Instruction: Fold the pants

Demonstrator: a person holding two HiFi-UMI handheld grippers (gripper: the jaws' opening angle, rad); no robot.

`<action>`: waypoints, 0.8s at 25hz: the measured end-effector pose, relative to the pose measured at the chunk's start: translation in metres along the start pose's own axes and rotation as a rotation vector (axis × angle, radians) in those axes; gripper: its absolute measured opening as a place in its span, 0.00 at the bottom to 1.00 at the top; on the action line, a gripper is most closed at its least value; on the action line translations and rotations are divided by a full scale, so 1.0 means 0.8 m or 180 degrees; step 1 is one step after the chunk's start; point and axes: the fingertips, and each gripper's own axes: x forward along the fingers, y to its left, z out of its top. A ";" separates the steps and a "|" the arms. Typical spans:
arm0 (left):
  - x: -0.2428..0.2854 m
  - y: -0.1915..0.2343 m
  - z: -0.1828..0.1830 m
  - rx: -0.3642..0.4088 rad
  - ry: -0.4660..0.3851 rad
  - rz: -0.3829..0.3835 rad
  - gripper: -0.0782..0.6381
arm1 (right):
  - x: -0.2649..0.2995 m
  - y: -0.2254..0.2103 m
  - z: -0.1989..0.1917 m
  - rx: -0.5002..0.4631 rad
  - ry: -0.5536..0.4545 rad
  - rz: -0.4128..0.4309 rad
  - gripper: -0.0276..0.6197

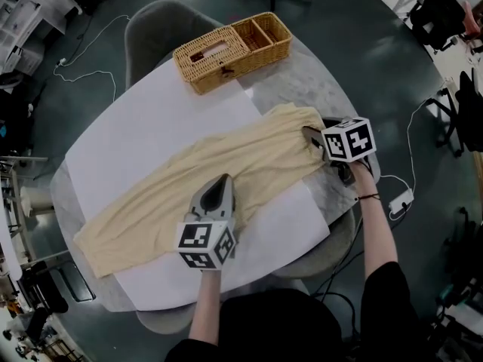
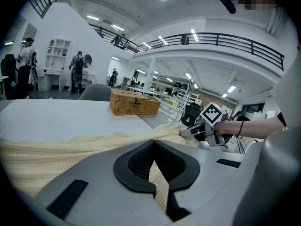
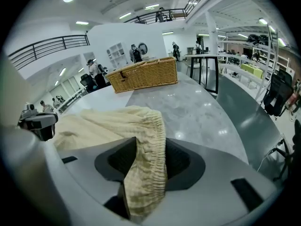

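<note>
Pale yellow pants (image 1: pixel 226 172) lie stretched across the table from lower left to upper right, on a white sheet (image 1: pixel 143 127). My left gripper (image 1: pixel 217 188) sits at the middle of the pants' near edge; in the left gripper view its jaws (image 2: pixel 157 173) are closed with a strip of the yellow fabric (image 2: pixel 56 149) pinched between them. My right gripper (image 1: pixel 313 140) is at the right end, at the waistband. In the right gripper view the gathered elastic waistband (image 3: pixel 150 140) fills the gap of the right gripper (image 3: pixel 143 178), which is shut on it.
A wicker basket (image 1: pixel 232 50) with compartments stands at the table's far edge. Bare marble tabletop (image 1: pixel 317 89) shows to the right of the sheet. A grey chair (image 1: pixel 162 29) stands beyond the table, and cables run over the floor.
</note>
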 end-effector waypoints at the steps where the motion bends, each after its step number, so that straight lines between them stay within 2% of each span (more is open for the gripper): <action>1: -0.001 0.000 0.000 -0.0003 -0.0001 0.0004 0.13 | 0.001 0.003 -0.001 -0.0003 0.0021 0.0044 0.31; 3: -0.003 0.000 -0.001 -0.0014 -0.0008 0.0012 0.13 | 0.004 0.011 -0.003 0.0035 0.0046 0.0156 0.15; 12: -0.022 0.005 0.000 -0.0051 -0.0068 0.0084 0.13 | 0.000 0.011 -0.002 0.0561 -0.0110 0.0357 0.10; 20: -0.045 0.009 0.003 -0.0054 -0.0135 0.0166 0.13 | -0.029 0.025 0.016 0.0671 -0.0362 0.0440 0.10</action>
